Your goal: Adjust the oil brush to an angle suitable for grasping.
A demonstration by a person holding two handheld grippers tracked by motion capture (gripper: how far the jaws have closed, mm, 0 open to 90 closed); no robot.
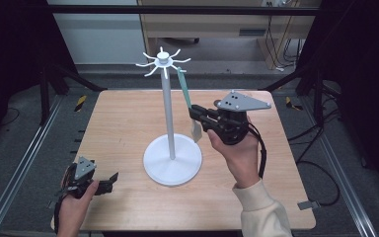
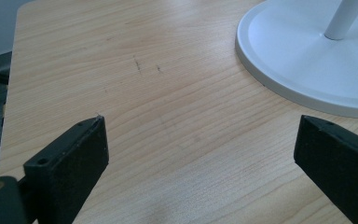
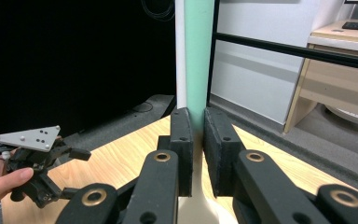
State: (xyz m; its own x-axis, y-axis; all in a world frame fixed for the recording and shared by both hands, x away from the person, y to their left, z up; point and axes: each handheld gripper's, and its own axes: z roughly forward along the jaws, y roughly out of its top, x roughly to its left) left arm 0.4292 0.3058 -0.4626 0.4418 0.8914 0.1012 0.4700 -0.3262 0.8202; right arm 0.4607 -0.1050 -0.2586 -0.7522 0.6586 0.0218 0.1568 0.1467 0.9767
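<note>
Right now, a big wooden counter [image 1: 128, 123] sits in the middle of the room. On it stands a tall white stand [image 1: 168, 113] with a round flat foot and a thin pole. At the top of the pole, little white hooks stick out all around like a star.

From one hook, on the right side of the pole, hangs a long spatula [image 1: 184, 94] with a green handle. Its pale end hangs just above the round foot.

On the right, a hand holds the right tool [image 1: 193, 114] up beside the pole. Its two black jaws are squeezed tight on the green handle, one on each side.

Down at the near left corner, the other hand holds the left tool [image 1: 112, 177] low over the wood. Its jaws are spread wide apart, with nothing between them. It is well away from the spatula.
</note>
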